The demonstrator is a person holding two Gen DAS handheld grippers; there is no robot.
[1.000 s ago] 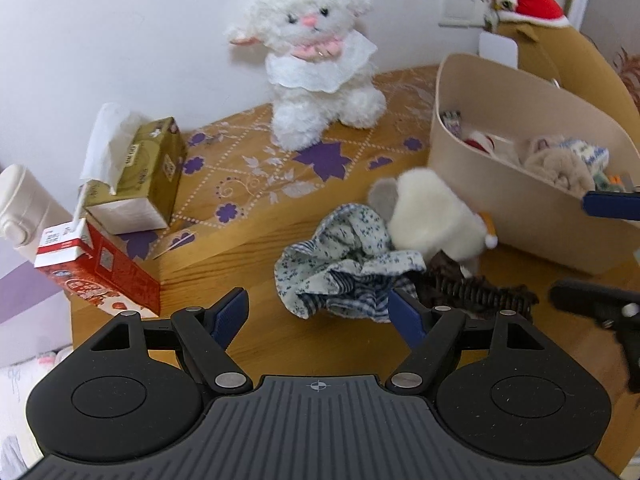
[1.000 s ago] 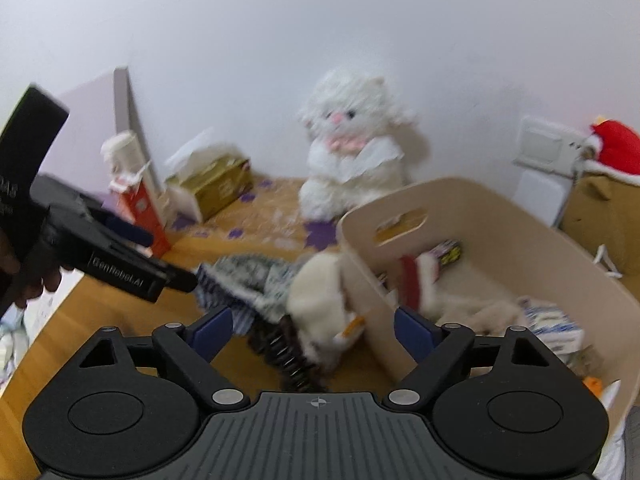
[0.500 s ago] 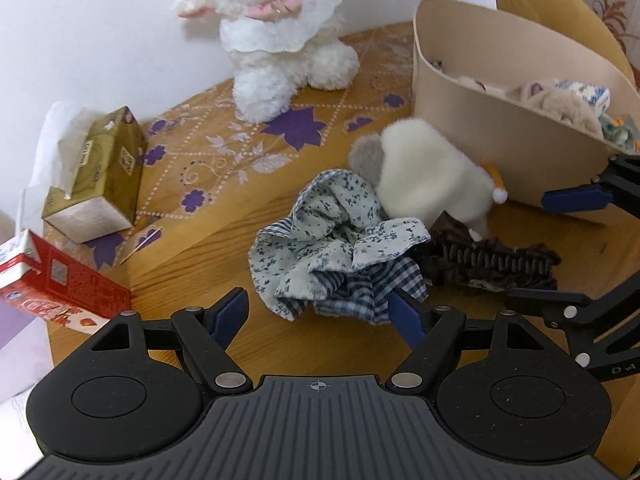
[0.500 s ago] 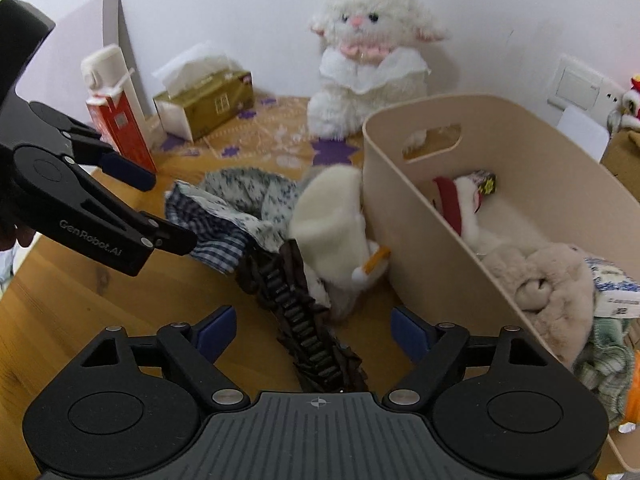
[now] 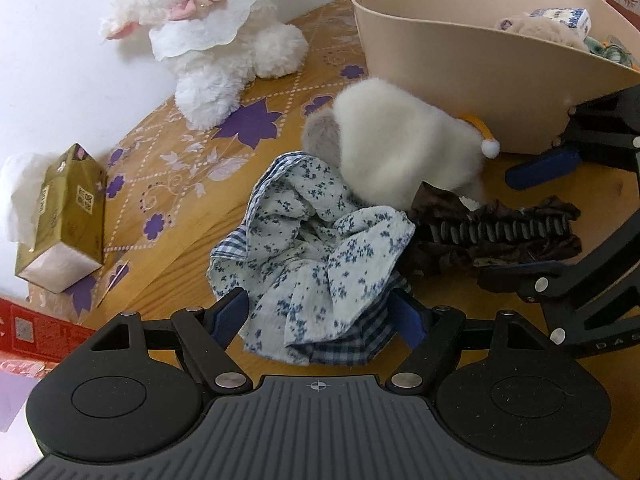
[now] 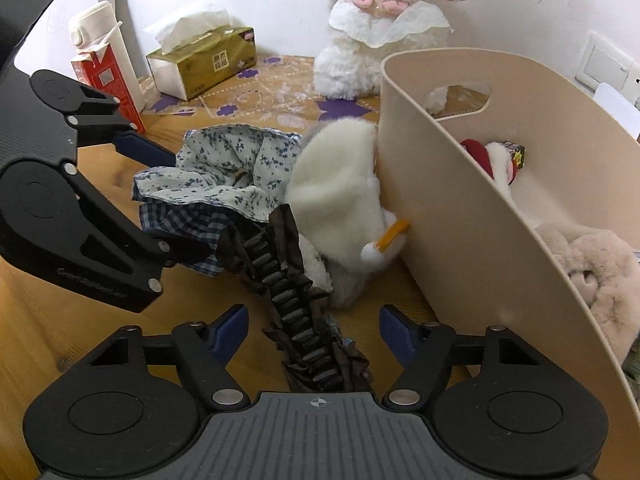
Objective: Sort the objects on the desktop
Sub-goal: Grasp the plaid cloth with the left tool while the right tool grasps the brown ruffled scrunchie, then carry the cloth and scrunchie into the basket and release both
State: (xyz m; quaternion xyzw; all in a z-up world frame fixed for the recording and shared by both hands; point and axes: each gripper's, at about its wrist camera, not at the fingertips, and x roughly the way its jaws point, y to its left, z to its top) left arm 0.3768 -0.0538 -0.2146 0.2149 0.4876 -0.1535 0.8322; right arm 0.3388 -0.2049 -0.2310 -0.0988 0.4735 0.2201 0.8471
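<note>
Table (image 5: 472, 304): honey-brown wood grain; its far part bears a tan cover with purple flowers and white dotted lattice. Crumpled cloth (image 5: 312, 256): pale blue with small navy sprigs, lined in blue-and-white check. Ruffled band (image 6: 288, 276): dark brown with black ribbing. Plush toy (image 5: 392, 148): cream-white, grey underside, orange trim (white pompom at tip). Basket (image 6: 460, 208): plain beige. Lamb toy (image 6: 380, 20) at the far edge: white, pink nose and collar. Tissue box (image 6: 204, 64): gold. Carton (image 6: 108, 80): red and white.
</note>
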